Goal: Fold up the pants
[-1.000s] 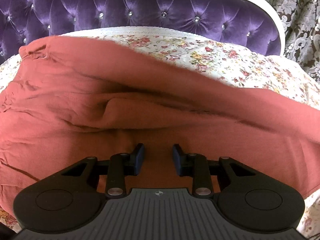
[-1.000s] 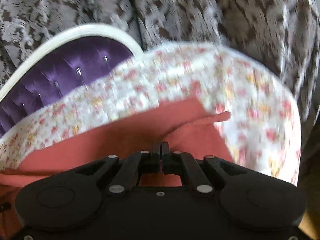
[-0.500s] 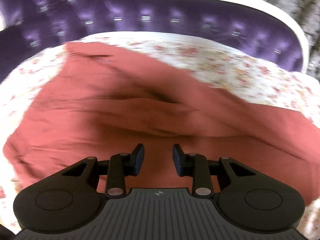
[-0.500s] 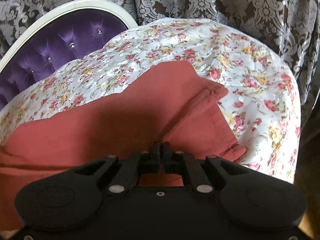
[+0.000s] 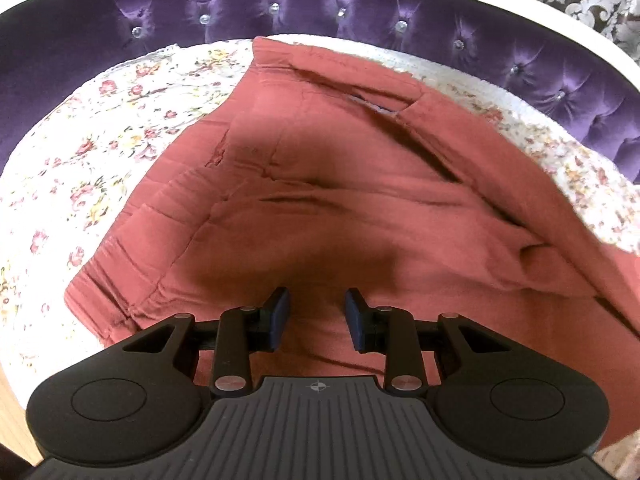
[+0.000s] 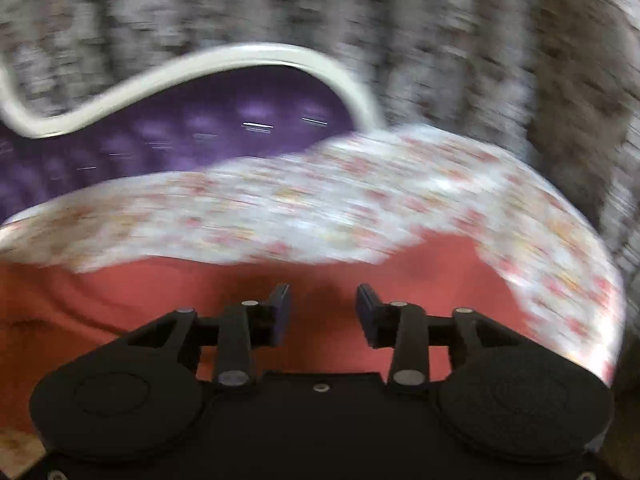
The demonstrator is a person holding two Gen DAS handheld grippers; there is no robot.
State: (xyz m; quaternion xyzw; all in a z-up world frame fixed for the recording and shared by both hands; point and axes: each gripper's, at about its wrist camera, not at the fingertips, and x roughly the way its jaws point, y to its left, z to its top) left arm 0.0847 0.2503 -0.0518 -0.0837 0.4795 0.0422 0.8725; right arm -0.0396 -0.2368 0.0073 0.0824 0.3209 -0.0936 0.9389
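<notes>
A: Pants [image 5: 320, 208], rust-red, lay spread on the floral bedspread [image 5: 80, 168] of the bed. Where exactly?

B: They ran from near the head edge, by the purple tufted headboard [image 5: 320, 4], down toward the near edge. The ribbed waistband sat at the left, close to the near-left part of the bed, and a long fold ran diagonally across the cloth toward the right side.

A: And the left gripper [image 5: 318, 314]?

B: It hung over the cloth near the bed's near edge, its jaws parted with nothing between them, only fabric beneath.

A: The right gripper [image 6: 323, 311]?

B: Its view was badly smeared. The jaws had just been opening and stood apart, with no cloth pinched between them; the pants [image 6: 160, 300] lay under them, their edge reaching toward the bed's right edge. The bedspread [image 6: 360, 200] showed beyond, then the headboard [image 6: 200, 136] with its white frame [image 6: 240, 56].

A: Behind that?

B: A grey patterned curtain [image 6: 440, 40].
</notes>
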